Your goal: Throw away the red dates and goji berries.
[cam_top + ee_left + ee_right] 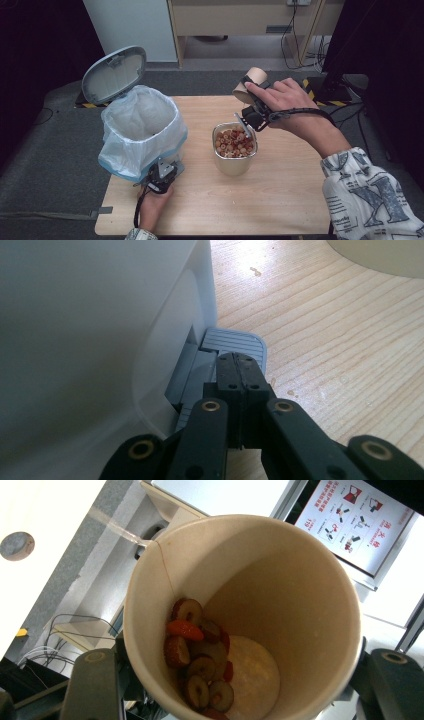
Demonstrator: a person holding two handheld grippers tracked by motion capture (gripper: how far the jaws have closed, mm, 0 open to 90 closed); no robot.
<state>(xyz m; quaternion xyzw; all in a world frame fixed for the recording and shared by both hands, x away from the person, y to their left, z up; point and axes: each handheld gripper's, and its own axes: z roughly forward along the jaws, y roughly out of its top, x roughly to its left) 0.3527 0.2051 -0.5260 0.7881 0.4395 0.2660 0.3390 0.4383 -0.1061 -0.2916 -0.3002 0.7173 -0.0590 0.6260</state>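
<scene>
My right gripper (248, 95) clamps a paper cup (240, 615) of sliced dried fruit (200, 655), tilted above the metal tin (234, 148). My left gripper (239, 371), fingers closed together, presses the bin's pedal (235, 341) on the counter (280, 195).
</scene>
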